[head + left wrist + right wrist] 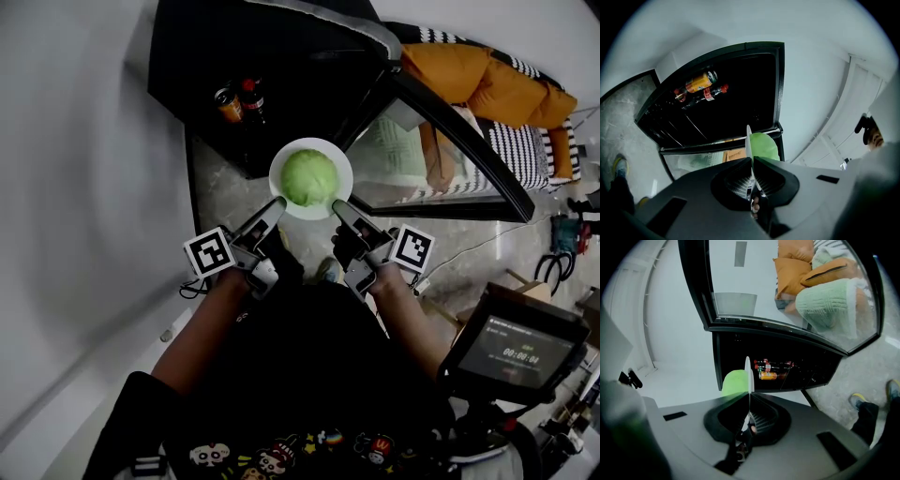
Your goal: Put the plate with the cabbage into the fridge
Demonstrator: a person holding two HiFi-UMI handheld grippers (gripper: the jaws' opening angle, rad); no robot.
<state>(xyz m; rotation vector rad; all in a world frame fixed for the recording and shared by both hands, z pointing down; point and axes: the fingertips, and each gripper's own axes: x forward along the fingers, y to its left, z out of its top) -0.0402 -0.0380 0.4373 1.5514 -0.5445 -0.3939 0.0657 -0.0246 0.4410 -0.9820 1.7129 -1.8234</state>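
Your left tool (275, 206) and right tool (339, 208) are each clamped down on the near rim of the round white plate (284, 152), one on either side. Pinched at two points, the thin edge lets the plate ride level instead of tipping. That matters because the pale green cabbage (310, 178) sits loose in the middle and would likely roll if one side dropped. You hold the plate in the air just before the open black fridge (281, 84), whose glass door (422, 150) stands wide to your right, leaving a straight way in. An orange can (228, 105) and a red-capped bottle (253, 100) lie inside at the left, so aim clear of them.
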